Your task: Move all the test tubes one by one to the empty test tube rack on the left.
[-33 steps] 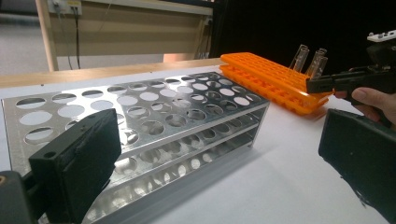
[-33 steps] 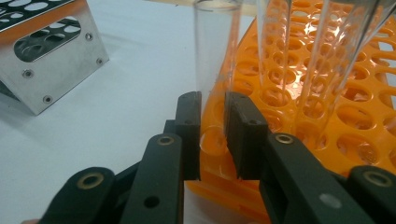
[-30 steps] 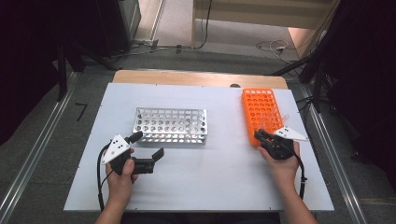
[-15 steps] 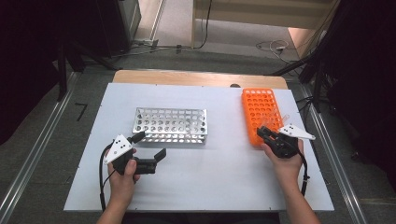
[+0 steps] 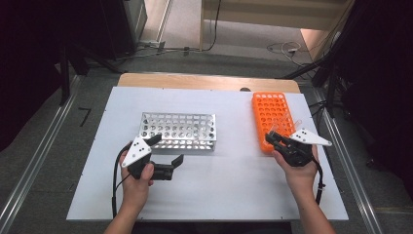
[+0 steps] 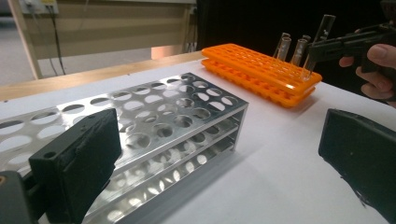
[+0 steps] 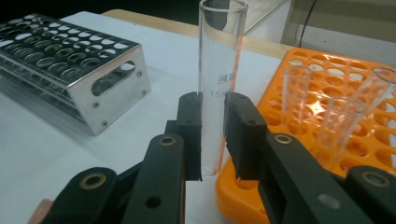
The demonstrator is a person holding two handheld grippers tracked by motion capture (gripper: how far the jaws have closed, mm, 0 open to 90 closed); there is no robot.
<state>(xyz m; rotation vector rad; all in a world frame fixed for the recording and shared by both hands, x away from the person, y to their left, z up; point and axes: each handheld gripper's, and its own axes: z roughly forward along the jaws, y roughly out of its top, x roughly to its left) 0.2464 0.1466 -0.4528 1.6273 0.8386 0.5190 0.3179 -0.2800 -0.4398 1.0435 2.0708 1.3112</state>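
My right gripper point(image 7: 214, 135) is shut on a clear glass test tube point(image 7: 219, 70), held upright just above the near left corner of the orange rack point(image 7: 355, 140). From the high view, the right gripper point(image 5: 271, 137) sits at the near end of the orange rack point(image 5: 272, 109). Three more tubes point(image 7: 294, 98) stand in that rack. My left gripper point(image 5: 168, 149) is open with nothing between its jaws, just in front of the metal rack point(image 5: 178, 130). In the left gripper view the metal rack point(image 6: 154, 121) lies close ahead, and the held tube point(image 6: 322, 32) shows beyond it.
The white table point(image 5: 219, 195) has bare room between the two racks and along its near edge. A wooden strip point(image 5: 204, 82) runs along the far edge. Dark equipment and cables stand on the floor around the table.
The right gripper has risen a little with the tube over the orange rack's near end. The left gripper has shifted slightly right, still open.
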